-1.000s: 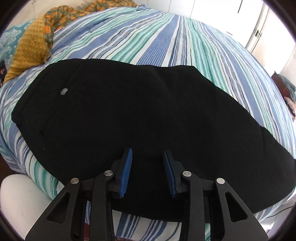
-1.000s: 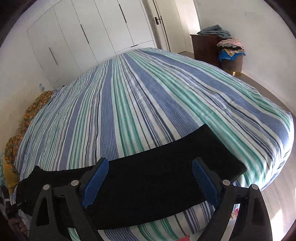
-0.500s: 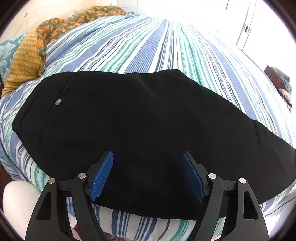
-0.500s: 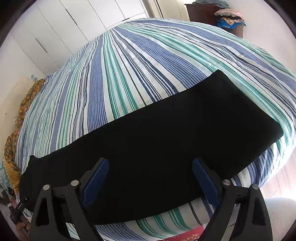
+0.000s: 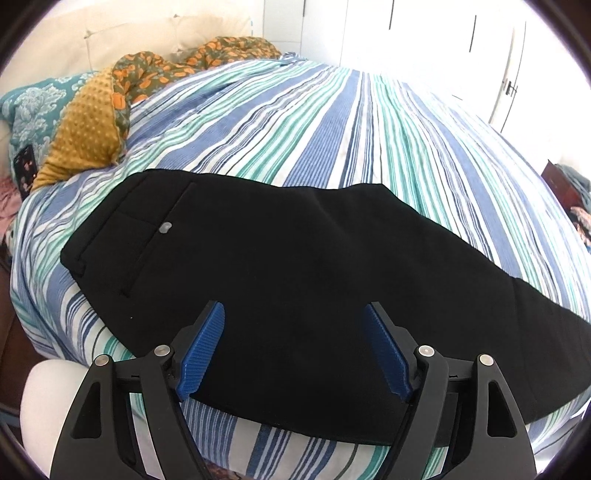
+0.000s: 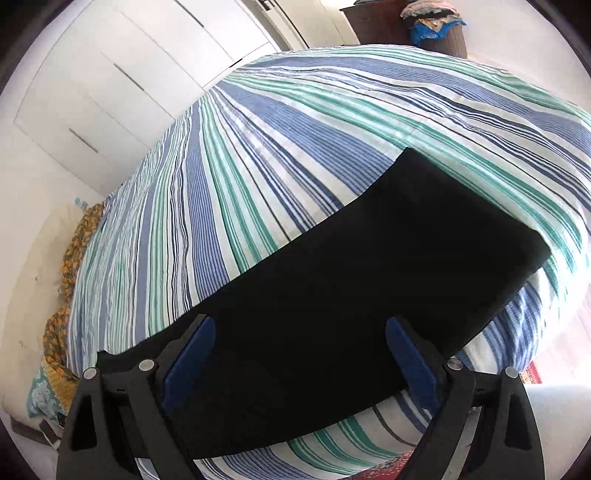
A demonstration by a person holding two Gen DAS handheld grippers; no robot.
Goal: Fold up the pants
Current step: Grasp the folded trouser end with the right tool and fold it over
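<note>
Black pants (image 5: 295,266) lie flat across the near edge of the striped bed (image 5: 332,122), legs stacked together. The waist end, with a back pocket and a grey button (image 5: 165,228), is at the left. The leg end (image 6: 369,288) runs to the right, its hem near the bed corner. My left gripper (image 5: 293,308) hovers open over the seat area, nothing between its blue pads. Over the lower leg, my right gripper (image 6: 300,322) is open wide and holds nothing.
A mustard and orange-patterned blanket (image 5: 88,136) and a teal pillow (image 5: 33,107) lie at the head of the bed. White wardrobe doors (image 6: 110,74) stand beyond the bed. A dresser and a laundry basket (image 6: 439,29) sit in the far corner.
My left gripper's jaws went from narrow to wide and its view tipped up a little. My right gripper sank toward the pants leg and rolled, bringing the hem end into fuller view.
</note>
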